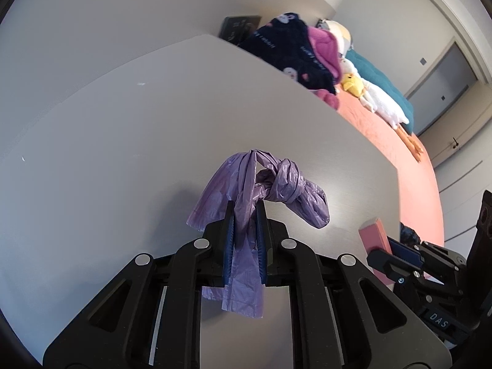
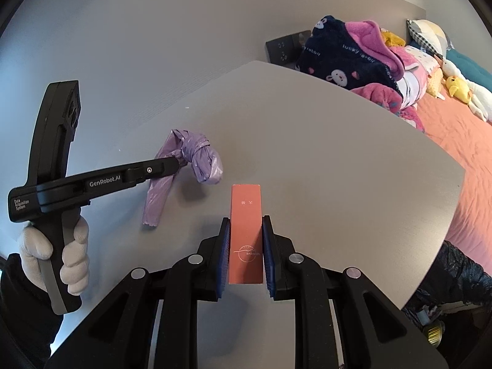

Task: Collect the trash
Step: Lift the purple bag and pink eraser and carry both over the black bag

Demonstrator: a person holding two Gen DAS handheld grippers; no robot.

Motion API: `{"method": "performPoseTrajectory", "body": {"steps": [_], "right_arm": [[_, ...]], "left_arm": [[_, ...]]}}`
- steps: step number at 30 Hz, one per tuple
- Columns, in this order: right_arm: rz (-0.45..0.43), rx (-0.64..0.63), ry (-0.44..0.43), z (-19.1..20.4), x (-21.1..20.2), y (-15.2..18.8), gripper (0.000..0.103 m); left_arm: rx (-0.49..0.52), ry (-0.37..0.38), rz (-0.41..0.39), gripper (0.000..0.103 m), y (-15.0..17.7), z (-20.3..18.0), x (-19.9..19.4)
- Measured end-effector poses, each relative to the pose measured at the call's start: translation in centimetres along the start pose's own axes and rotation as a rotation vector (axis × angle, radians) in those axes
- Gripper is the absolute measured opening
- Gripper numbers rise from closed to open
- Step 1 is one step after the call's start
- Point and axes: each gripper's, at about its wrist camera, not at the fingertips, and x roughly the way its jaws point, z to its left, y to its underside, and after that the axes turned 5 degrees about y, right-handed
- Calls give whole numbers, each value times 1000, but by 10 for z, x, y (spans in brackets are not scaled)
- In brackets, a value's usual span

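A knotted purple plastic bag (image 1: 276, 190) hangs between the blue pads of my left gripper (image 1: 245, 207), which is shut on it just above the grey table (image 1: 123, 141). The right wrist view shows the same bag (image 2: 196, 156) lifted at the tip of the left gripper (image 2: 176, 163), held by a gloved hand (image 2: 73, 255). My right gripper (image 2: 245, 223) is shut on a flat salmon-pink box (image 2: 246, 215) with white print, its far end pointing away over the table. That box (image 1: 373, 233) also shows at the right edge of the left wrist view.
The grey table (image 2: 338, 160) ends at a rounded edge on the right. Beyond it lies a bed with an orange cover (image 2: 461, 135), a dark blue and pink fleece heap (image 2: 347, 58) and plush toys (image 2: 461, 87). A dark bag (image 2: 458, 276) sits below the table's right corner.
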Motion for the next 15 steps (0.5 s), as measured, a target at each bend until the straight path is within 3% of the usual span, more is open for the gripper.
{"method": "performPoseTrajectory", "body": {"steps": [15], "right_arm": [[-109,64,43,-22,-84,24,21]], "left_arm": [[133,61,-50,12,7,-78,-35]]}}
